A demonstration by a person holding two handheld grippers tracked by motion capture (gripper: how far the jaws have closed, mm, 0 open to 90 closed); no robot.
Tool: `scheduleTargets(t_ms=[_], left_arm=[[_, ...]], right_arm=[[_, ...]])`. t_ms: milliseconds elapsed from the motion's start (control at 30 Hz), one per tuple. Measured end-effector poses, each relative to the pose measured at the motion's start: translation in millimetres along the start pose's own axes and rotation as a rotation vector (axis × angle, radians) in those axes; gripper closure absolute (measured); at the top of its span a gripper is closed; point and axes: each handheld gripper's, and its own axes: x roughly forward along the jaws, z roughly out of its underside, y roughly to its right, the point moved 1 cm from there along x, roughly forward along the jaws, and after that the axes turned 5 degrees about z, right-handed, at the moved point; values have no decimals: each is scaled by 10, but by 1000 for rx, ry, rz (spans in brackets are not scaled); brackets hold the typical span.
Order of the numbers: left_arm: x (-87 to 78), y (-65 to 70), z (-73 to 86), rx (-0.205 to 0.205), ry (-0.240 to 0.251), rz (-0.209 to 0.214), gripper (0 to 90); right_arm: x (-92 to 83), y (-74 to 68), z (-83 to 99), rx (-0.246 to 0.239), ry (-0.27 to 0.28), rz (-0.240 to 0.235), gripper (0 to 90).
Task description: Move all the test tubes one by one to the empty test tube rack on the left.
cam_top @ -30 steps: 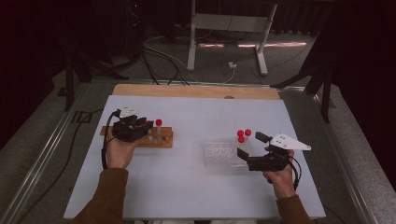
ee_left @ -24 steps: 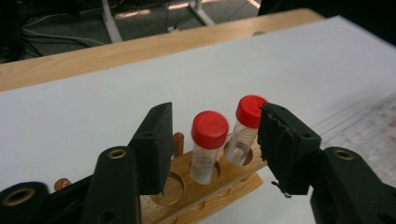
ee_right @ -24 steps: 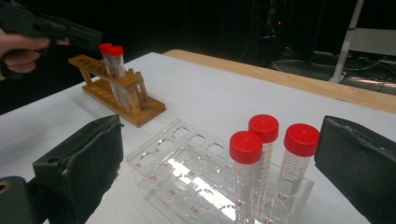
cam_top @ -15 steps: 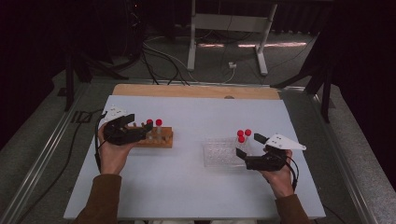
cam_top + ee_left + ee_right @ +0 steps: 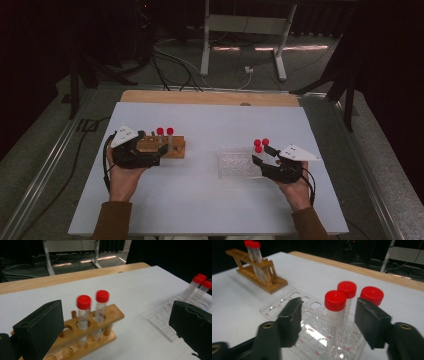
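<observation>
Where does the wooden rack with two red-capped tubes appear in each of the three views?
High view: wooden rack left of centre, beside the left gripper.
Left gripper view: rack low centre, between the jaws.
Right gripper view: rack upper left, far.
Shared landmark: clear plastic rack.

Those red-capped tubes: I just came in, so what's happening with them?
A person moves tubes from a clear rack to a wooden rack, which holds two. The left gripper has just been opening, nothing between its jaws. The right gripper has been closing around the nearest tube of three; its pads aren't touching yet.
</observation>
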Motion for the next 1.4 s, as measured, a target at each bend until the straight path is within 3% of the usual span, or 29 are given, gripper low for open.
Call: scheduleTargets(t_ms=[367, 733, 1400], left_arm=[[28, 126, 97, 21, -4, 27, 6], [3, 158, 104, 11, 9, 40, 6], [-44, 188, 87, 14, 12, 61, 6]], right_arm=[[149, -3, 66, -9, -47, 42, 628], [226, 0, 141, -8, -69, 70, 731], [62, -25, -43, 6, 13, 90, 742]])
